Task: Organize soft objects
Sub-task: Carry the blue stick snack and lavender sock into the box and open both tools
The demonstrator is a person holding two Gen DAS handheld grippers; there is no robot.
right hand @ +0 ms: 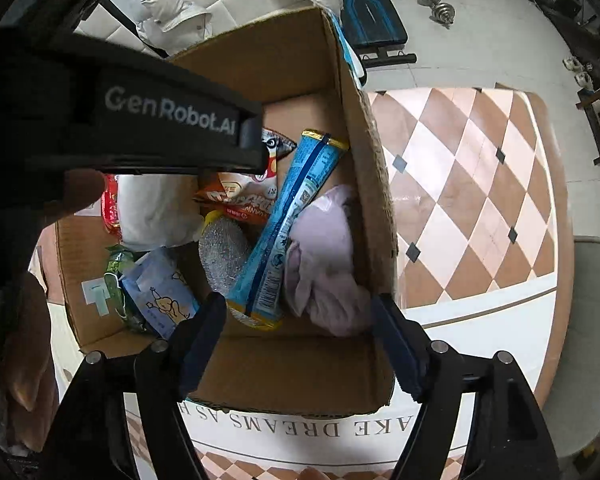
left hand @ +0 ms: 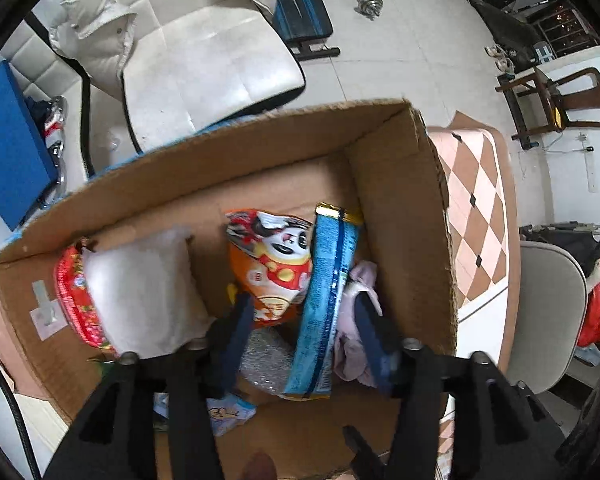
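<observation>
A cardboard box [right hand: 376,184] on the desk [right hand: 480,184] already holds the soft objects: blue packet [right hand: 288,220], pink cloth [right hand: 324,264], white pillow [left hand: 140,292] at nine o'clock. Both grippers, left [left hand: 304,320] and right [right hand: 300,320], hover with jaws apart, empty. Packing looks nearly finished.

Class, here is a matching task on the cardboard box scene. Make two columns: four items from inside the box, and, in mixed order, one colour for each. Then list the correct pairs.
Column one:
1. long snack packet
2. soft cloth
3. panda snack bag
4. scouring pad

Column two:
A. orange
B. silver-grey
C. blue with gold ends
D. pale lilac

Pairs: 1-C, 2-D, 3-A, 4-B. All four lie inside the cardboard box, with the long snack packet between the panda snack bag and the soft cloth.
</observation>
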